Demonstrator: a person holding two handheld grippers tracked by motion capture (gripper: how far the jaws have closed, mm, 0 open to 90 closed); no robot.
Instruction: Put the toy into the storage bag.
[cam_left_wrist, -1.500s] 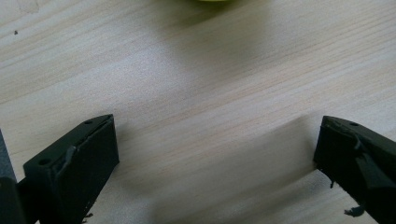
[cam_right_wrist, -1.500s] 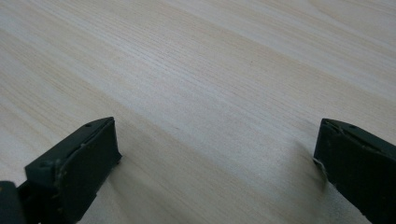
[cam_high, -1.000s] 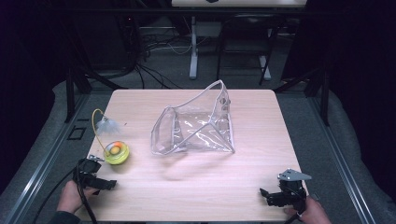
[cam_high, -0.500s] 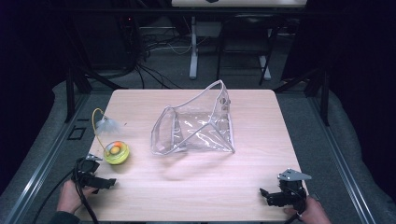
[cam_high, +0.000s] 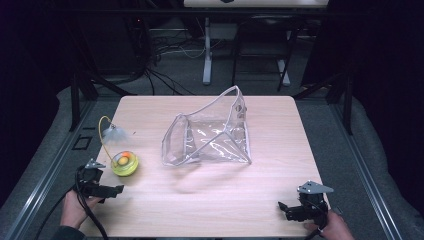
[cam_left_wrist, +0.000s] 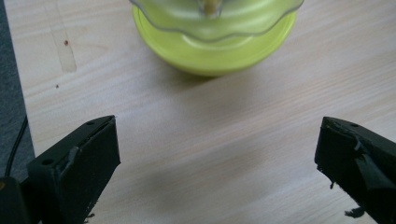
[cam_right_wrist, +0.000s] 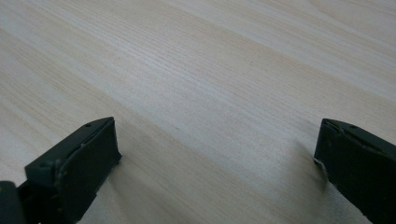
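A clear plastic pouch (cam_high: 210, 132) with a pale zip edge stands propped open near the middle of the light wooden table (cam_high: 240, 200). Beyond the far edge, dark cables (cam_high: 165, 75) lie tangled on the grey floor (cam_high: 65, 120) beside a white stand leg (cam_high: 206, 50). Black frame posts (cam_high: 75, 95) flank the table on both sides

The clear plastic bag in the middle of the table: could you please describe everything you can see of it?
The clear plastic bag looks like soft, see-through vinyl with pale trimmed edges. It lies crumpled on the wooden table, near its middle, its open mouth gaping toward the left and one corner sticking up at the back. It looks empty; nothing but the table touches it.
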